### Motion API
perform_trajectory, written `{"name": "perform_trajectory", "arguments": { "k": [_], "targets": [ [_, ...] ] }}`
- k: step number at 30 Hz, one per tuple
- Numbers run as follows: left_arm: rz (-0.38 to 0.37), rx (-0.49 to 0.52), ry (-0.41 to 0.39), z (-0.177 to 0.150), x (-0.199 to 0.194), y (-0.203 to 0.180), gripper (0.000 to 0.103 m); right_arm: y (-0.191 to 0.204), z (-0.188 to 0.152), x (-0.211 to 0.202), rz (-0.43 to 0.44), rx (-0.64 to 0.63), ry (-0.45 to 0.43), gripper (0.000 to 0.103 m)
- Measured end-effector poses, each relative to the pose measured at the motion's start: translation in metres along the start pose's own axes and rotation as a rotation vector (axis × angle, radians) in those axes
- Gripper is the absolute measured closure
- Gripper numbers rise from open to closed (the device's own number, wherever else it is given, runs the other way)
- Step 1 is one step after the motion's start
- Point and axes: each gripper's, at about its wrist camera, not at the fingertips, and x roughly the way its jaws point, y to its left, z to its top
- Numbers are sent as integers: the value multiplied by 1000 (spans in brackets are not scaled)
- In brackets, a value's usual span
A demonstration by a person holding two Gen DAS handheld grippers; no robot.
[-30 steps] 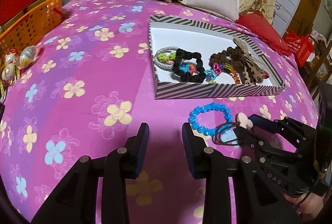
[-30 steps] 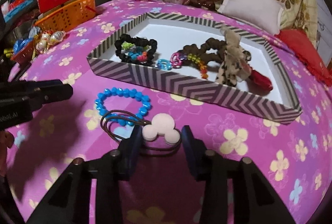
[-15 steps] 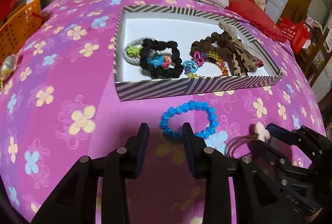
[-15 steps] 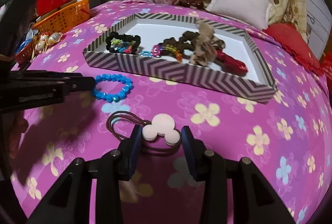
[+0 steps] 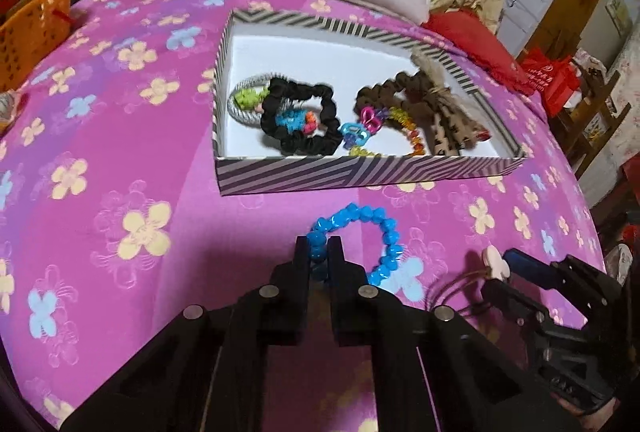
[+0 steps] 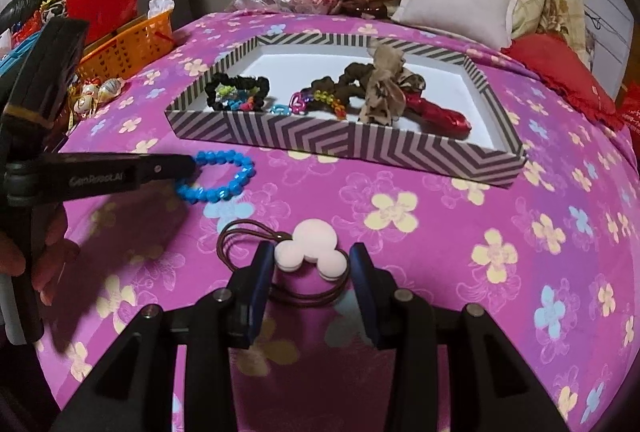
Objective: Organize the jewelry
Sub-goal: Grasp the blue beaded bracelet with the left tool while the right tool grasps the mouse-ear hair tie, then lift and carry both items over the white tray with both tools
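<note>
A blue bead bracelet (image 5: 376, 232) lies on the pink flowered cloth just in front of a striped box (image 5: 360, 172). My left gripper (image 5: 319, 252) is shut on the bracelet's near left beads; it also shows in the right wrist view (image 6: 192, 164) beside the bracelet (image 6: 228, 176). My right gripper (image 6: 310, 264) is shut on a brown hair tie with a pale pink mouse-head charm (image 6: 312, 246), held low over the cloth. In the left wrist view the right gripper (image 5: 506, 272) sits at the lower right with the charm (image 5: 494, 260). The box (image 6: 344, 140) holds several scrunchies and bead bracelets.
An orange basket (image 6: 128, 44) stands at the left edge of the cloth with small wrapped trinkets (image 6: 96, 92) in front of it. A pale pillow (image 6: 460, 0), a red cushion (image 6: 560, 72) and a heap of bags lie behind the box.
My left gripper moved forward and closed on the blue bracelet's near beads. My right gripper drew back slightly with the hair tie still in it.
</note>
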Motion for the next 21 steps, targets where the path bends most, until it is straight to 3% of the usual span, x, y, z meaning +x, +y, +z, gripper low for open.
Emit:
{"name": "perform_trajectory", "arguments": {
  "k": [21],
  "targets": [
    [-46,102,-123,20,-72,-25,95,7,17,-34,-12,-8,-82,63]
  ]
}}
